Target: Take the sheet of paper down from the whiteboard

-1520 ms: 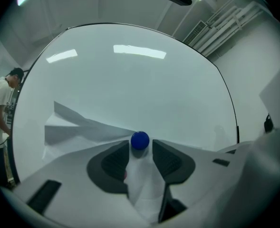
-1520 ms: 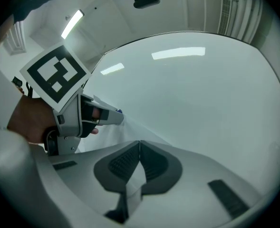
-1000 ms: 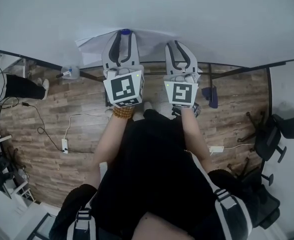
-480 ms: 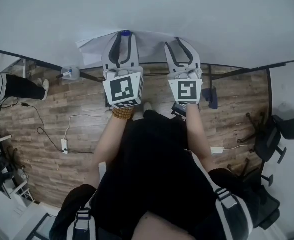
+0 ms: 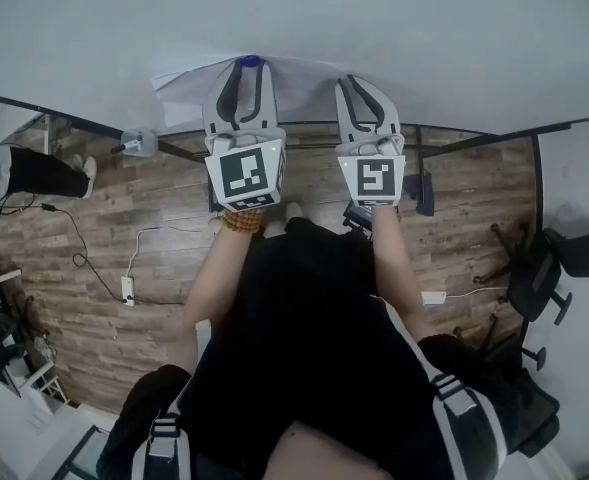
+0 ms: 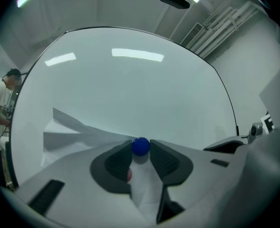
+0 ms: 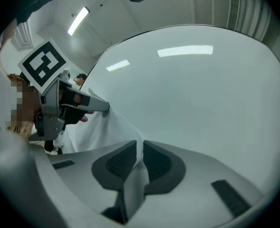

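A white sheet of paper (image 5: pixel 189 86) hangs crumpled on the whiteboard (image 5: pixel 394 18), pinned by a small blue magnet (image 5: pixel 251 64). My left gripper (image 5: pixel 246 71) is level against the board, its jaws shut on that magnet (image 6: pixel 140 146), and the paper (image 6: pixel 73 139) spreads out to the left beneath it. My right gripper (image 5: pixel 362 86) is beside it on the right. Its jaws are closing, with the paper's edge (image 7: pixel 139 152) pinched between the pads (image 7: pixel 120 161). The left gripper (image 7: pixel 101 107) shows at the left of the right gripper view.
Below the board runs its dark frame (image 5: pixel 474 140) over a wooden floor (image 5: pixel 94 228). A person (image 5: pixel 34 173) stands at the far left, an office chair (image 5: pixel 544 268) at the right, and a power strip with a cable (image 5: pixel 127 290) lies on the floor.
The right gripper's jaws opened wide, then narrowed onto the paper's edge. The left gripper stayed on the blue magnet.
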Available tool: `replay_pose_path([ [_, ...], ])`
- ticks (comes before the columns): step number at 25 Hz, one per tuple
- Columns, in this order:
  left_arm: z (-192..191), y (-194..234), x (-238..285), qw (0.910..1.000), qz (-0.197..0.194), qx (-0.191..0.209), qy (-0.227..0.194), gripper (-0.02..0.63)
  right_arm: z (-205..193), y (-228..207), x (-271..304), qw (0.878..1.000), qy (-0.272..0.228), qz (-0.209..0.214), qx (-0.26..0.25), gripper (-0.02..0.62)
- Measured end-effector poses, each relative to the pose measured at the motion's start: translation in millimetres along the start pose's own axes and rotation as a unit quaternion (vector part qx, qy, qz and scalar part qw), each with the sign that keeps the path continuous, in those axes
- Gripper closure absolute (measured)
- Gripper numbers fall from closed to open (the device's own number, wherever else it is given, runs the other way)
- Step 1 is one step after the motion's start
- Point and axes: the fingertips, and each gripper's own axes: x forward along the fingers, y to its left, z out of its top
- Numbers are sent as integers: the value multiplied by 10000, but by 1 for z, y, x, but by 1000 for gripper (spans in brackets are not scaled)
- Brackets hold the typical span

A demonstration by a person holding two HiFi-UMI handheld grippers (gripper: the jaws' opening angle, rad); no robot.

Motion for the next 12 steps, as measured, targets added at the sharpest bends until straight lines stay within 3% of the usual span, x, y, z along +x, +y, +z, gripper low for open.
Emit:
replay_pose_path([
  [6,-2,-1,-2,10000,4,66,-15,483,4,9,-6,9998,-20,116,173,595],
  [12,1,-3,-2,9999,-46,105,-60,485,22,21,-15,9967,-439,233,642,597],
])
